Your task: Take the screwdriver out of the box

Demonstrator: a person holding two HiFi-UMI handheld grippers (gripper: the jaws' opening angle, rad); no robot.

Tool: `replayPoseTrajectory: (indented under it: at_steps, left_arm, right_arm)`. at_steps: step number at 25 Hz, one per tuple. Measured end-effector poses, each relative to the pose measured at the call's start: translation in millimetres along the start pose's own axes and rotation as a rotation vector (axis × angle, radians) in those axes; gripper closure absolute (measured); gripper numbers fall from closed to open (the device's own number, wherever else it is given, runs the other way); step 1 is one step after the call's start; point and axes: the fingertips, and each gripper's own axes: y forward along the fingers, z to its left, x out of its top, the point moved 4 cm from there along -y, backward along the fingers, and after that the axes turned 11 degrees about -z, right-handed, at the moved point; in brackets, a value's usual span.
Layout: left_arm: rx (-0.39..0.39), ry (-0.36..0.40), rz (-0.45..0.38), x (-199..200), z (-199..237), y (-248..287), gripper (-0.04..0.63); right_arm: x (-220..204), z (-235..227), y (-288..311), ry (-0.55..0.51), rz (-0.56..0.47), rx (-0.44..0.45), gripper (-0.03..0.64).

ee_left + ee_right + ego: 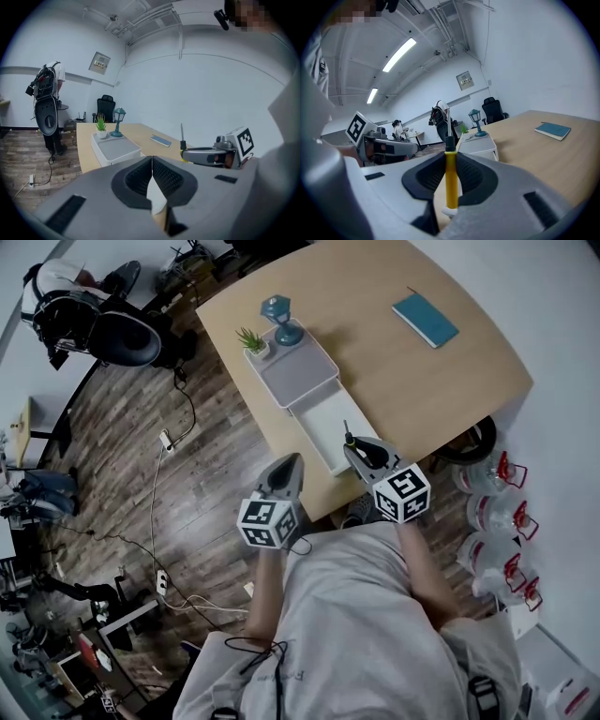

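Fingers: right gripper (354, 448) had its fingers (474, 177) pinching the screwdriver (451, 180) by the yellow handle, shaft straight up. Left gripper (294, 461) had its fingers (135, 180) pressed together, nothing between them.

Biggest to smallest, we saw:
- Wood floor (122, 474) left of the table: open, but crossed by a cable (153, 498) and a power strip (166, 440).
- Table (422, 399): bare wood right of the box out to the far-right edge. Only a teal notebook (425, 319) lay out there, well apart from the box.
- Clear containers (492, 512) with red clasps crowded the floor just past the table's near-right edge.
- White box (298, 371): it ran along the table's left edge, grey-topped part at the far end, open tray (319, 423) toward us.
- Grippers: the left tip sat at the table's left edge with its body out over the floor. The right one sat over the table's near corner. They were near each other, not touching.
- Lamp (281, 320) and potted plant (251, 341) stood at the far end of the grey top.
- Screwdriver: in head view it was over the near end of the open tray, held up in the right gripper, not lying in the tray. We could not tell how far above the rim.
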Motion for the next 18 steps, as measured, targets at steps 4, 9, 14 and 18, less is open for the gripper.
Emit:
replayPoseTrajectory:
  at_steps: [4,9,14,18]
  left_arm:
    - [0.015,-0.002,0.004,-3.1,-0.7,-3.0,0.589]
    - [0.034,-0.008,0.013,-5.3,3.1,-6.6,0.589]
    - [0.034,-0.006,0.014,-6.5,3.8,-5.1,0.589]
    - [0.029,-0.006,0.020,-7.5,3.9,-2.6,0.589]
  right_arm:
    - [0.7,-0.9,-5.1,0.019,-0.017,0.009,0.537]
    - [1.3,-4.1,-7.4,0.023,-0.017,0.002,0.537]
    - [-0.3,-2.9,-4.5,0.017,-0.011,0.012,0.537]
    - [-0.1,-0.9,-1.5,0.013,-0.007,0.022,0.537]
